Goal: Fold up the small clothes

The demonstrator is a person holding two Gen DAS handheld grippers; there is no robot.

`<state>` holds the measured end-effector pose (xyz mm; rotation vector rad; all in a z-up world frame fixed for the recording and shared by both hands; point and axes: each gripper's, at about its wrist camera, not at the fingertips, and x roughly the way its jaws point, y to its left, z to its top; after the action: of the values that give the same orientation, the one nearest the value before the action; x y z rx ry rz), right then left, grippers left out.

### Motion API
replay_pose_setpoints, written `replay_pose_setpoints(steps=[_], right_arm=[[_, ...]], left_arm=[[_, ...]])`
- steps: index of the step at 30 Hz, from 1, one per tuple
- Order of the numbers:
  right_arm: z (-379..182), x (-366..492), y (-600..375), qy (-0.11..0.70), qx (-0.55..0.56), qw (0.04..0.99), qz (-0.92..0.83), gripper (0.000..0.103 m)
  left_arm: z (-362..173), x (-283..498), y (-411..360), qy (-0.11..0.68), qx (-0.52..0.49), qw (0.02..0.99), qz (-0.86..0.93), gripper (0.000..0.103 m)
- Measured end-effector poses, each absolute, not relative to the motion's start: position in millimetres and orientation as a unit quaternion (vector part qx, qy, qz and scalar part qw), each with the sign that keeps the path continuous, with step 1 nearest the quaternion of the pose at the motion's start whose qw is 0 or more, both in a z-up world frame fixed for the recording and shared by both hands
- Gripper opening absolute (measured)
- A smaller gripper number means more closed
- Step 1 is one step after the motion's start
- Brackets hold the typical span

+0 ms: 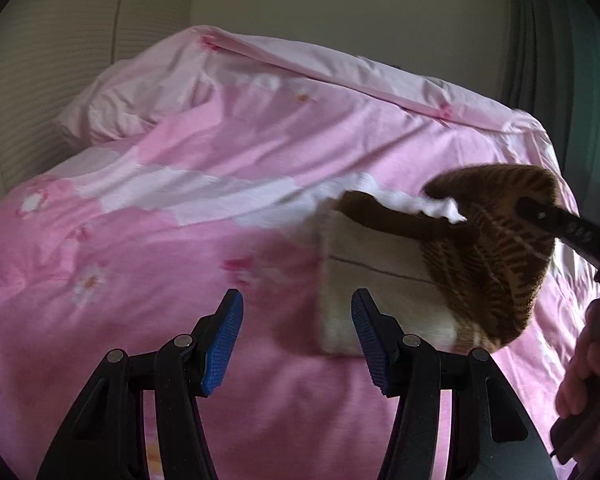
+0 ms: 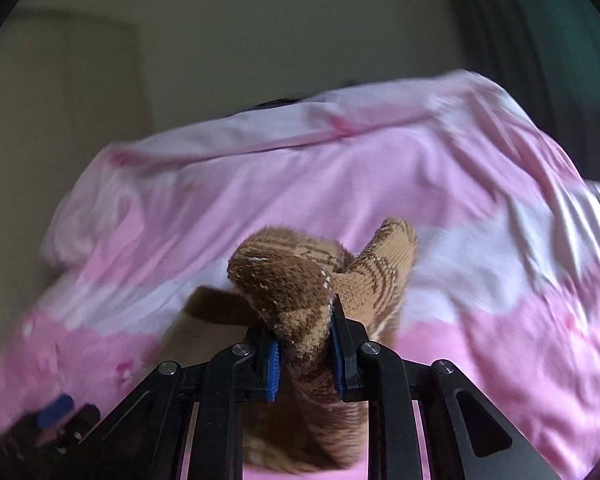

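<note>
Our right gripper [image 2: 304, 344] clamped a brown striped sock [image 2: 296, 280], its blue pads [image 2: 273, 368] pressed into the knit, and held that end raised above the pink floral bedspread [image 2: 480, 200]. The sock's pale beige part [image 1: 372, 280] lay on the bedspread [image 1: 140, 240] just ahead of our left gripper [image 1: 296, 336], whose jaws stood wide apart and held nothing. A grey curtain [image 1: 540, 60] hung behind the bed.
</note>
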<state>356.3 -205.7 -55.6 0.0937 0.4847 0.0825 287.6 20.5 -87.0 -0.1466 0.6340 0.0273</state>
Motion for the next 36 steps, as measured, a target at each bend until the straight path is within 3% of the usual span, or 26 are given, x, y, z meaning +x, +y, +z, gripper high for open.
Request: replay_pose_setpoints(steps=[7, 16, 24, 36], right_arm=[[-88.5, 358.2, -112.9, 0.272, -0.063, 0.955, 0.101, 0.022], [-147.4, 345.6, -83.9, 0.331, -0.123, 0.927, 0.125, 0.022], [-149.6, 340.9, -75.1, 0.32, -0.159, 0.927, 0.114, 0.023], [-104.2, 330.6, -87.5, 0.3, -0.157, 0.934, 0.113, 0.051]], left_arm=[[-91.4, 282.1, 68.4, 0.316, -0.091, 0.944, 0.042, 0.056], [-103.9, 281.1, 99.1, 0.321, -0.113, 0.939, 0.053, 0.056], [-108.0, 280.7, 100.5, 0.324, -0.13, 0.936, 0.043, 0.056], [-91.1, 284.5, 93.5, 0.316, -0.137, 0.938, 0.029, 0.056]])
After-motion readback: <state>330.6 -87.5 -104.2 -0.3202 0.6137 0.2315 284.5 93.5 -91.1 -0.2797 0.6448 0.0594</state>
